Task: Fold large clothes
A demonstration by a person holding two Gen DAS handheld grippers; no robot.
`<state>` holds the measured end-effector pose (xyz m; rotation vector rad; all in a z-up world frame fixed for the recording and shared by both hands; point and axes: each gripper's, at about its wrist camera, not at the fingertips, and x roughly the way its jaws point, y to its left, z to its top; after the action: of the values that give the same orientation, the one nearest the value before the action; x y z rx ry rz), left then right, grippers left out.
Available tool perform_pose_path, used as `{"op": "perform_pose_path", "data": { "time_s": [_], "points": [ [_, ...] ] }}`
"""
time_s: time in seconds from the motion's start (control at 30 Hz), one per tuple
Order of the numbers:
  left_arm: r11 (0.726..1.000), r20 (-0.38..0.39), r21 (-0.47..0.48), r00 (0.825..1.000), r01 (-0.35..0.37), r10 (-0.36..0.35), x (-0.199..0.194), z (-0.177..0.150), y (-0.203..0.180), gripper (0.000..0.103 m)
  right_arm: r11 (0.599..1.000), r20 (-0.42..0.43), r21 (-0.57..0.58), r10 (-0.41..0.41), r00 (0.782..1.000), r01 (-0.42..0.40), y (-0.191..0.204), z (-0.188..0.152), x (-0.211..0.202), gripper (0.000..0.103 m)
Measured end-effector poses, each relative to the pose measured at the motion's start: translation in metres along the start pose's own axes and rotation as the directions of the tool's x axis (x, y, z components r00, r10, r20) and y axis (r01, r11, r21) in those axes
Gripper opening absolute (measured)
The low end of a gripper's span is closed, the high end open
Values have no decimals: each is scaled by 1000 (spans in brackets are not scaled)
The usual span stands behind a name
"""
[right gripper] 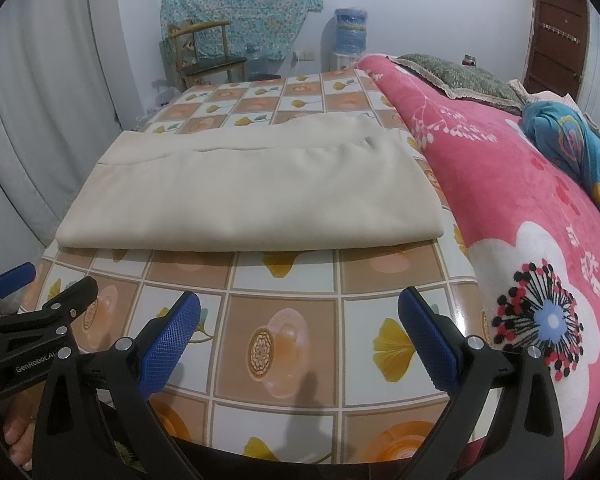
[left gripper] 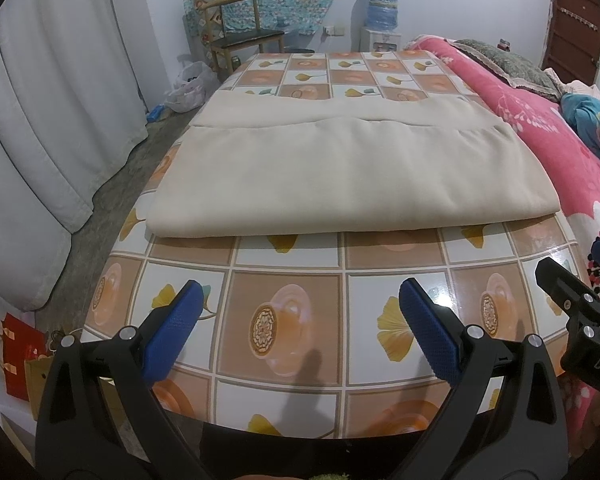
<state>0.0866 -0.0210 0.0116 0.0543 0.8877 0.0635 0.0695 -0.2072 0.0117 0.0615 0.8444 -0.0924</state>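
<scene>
A large beige cloth (left gripper: 340, 168) (right gripper: 256, 192) lies folded in flat layers on the middle of the patterned table (left gripper: 284, 336) (right gripper: 284, 332). Its near folded edge runs straight across, a tile's width beyond both grippers. My left gripper (left gripper: 300, 320) hovers over the table's near end, open, nothing between its blue pads (left gripper: 172, 332). My right gripper (right gripper: 300, 324) is beside it, also open and empty. Each gripper shows at the edge of the other's view: the right gripper (left gripper: 580, 300), the left gripper (right gripper: 32, 300).
A bed with a pink flowered blanket (right gripper: 520, 208) runs along the table's right side. White curtains (left gripper: 40, 120) hang on the left. A wooden chair (left gripper: 240, 36), a water dispenser (left gripper: 382, 20) and plastic bags (left gripper: 190, 88) stand beyond the far end. Red gift bags (left gripper: 16, 352) sit on the floor at the near left.
</scene>
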Motion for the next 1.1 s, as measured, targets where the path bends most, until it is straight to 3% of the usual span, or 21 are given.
{"op": "perform_pose_path", "data": {
  "time_s": [1.1],
  "points": [
    [1000, 0, -2, 1000, 2, -2, -1, 0, 1, 95, 1000, -5, -13, 1, 1000, -1, 5, -1, -1, 96]
  ]
}}
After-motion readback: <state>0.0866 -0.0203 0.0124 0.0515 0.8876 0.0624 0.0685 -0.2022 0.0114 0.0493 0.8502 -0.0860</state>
